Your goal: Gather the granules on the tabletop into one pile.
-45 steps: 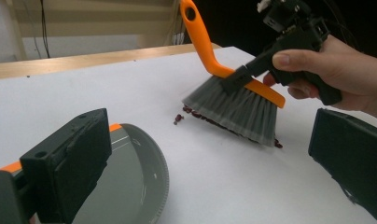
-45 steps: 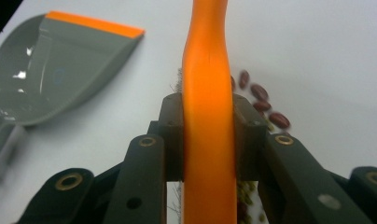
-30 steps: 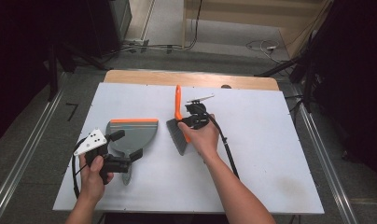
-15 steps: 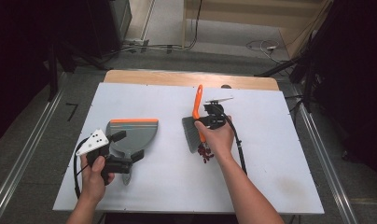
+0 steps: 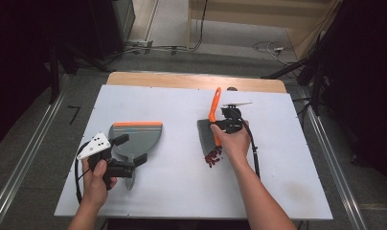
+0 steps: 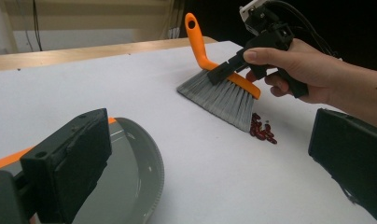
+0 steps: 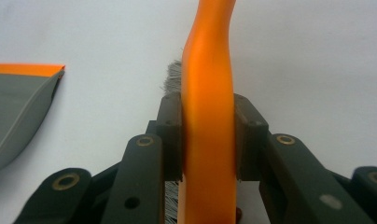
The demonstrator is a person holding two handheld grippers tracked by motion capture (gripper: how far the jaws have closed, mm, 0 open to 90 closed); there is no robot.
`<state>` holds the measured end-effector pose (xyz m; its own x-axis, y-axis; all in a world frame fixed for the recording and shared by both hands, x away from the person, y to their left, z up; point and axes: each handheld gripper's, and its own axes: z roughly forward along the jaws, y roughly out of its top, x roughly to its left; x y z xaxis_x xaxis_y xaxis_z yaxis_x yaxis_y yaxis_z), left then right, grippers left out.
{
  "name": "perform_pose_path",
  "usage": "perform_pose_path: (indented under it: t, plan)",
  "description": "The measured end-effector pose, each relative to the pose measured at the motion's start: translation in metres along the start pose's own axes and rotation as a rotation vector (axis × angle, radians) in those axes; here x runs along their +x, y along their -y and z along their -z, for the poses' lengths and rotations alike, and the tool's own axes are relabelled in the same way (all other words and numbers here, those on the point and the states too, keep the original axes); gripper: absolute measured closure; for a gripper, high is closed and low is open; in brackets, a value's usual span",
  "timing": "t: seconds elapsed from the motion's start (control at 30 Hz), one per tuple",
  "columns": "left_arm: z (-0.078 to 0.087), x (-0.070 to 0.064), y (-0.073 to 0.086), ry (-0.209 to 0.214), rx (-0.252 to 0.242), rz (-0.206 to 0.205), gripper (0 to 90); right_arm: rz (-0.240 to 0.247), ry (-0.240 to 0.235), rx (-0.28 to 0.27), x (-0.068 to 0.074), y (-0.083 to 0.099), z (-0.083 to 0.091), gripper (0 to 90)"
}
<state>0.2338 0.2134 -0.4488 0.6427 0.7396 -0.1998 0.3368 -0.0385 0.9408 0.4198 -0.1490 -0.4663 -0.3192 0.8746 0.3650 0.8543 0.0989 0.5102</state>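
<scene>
Orange brush handle (image 7: 209, 93) is clamped tight between right gripper's (image 5: 219, 125) 2 jaws, frame centre in high view. Brush (image 5: 209, 129): grey bristles, handle pointing toward top of frame, bristles touching red beans (image 5: 213, 156). Left gripper (image 5: 131, 151), lower left, jaws apart over grey dustpan (image 5: 134, 138) w/ orange lip; pan holds nothing.

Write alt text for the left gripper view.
A hand's claw grips an orange brush on a white table, bristles beside red beans. Near the camera, two open black jaws straddle a grey dustpan.
</scene>
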Motion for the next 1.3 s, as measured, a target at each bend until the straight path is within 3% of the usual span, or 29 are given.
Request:
perform_pose_path:
  t: [0.23,0.37,0.5,0.57,0.6,0.7,0.87,1.03,1.23,1.3]
  plan:
    - [-0.001,0.0,0.0,0.001,0.003,0.001,0.0,-0.024,0.004,-0.013,-0.009,0.002,0.005,67.5]
    - [-0.002,0.0,0.0,0.001,0.001,0.005,0.0,-0.037,-0.051,-0.034,-0.006,0.003,0.009,68.0]
    - [-0.003,0.0,0.0,0.0,0.0,0.005,0.0,0.0,-0.086,-0.068,0.004,-0.002,0.019,68.4]
    - [-0.003,0.0,0.0,-0.001,0.002,0.004,0.0,0.068,-0.072,-0.087,0.011,-0.013,0.03,68.5]
    - [-0.003,0.0,0.0,-0.002,-0.001,0.006,0.0,0.068,-0.072,-0.087,0.011,-0.013,0.03,68.5]
    - [-0.002,0.001,-0.001,-0.005,-0.004,0.011,0.0,0.173,-0.027,-0.099,0.016,-0.026,0.041,68.5]
    - [-0.001,0.002,0.0,-0.007,-0.004,0.013,0.0,0.398,0.035,-0.089,0.014,-0.047,0.042,68.5]
    - [-0.001,0.002,0.0,-0.011,-0.001,0.014,0.0,0.698,0.162,-0.11,0.014,-0.054,0.024,68.5]
    - [0.0,0.005,0.002,-0.019,0.001,0.022,0.0,0.975,0.201,-0.074,0.022,-0.052,-0.002,68.4]
    - [0.0,0.006,0.002,-0.018,0.004,0.021,0.0,1.027,0.221,-0.069,0.024,-0.05,-0.009,68.5]
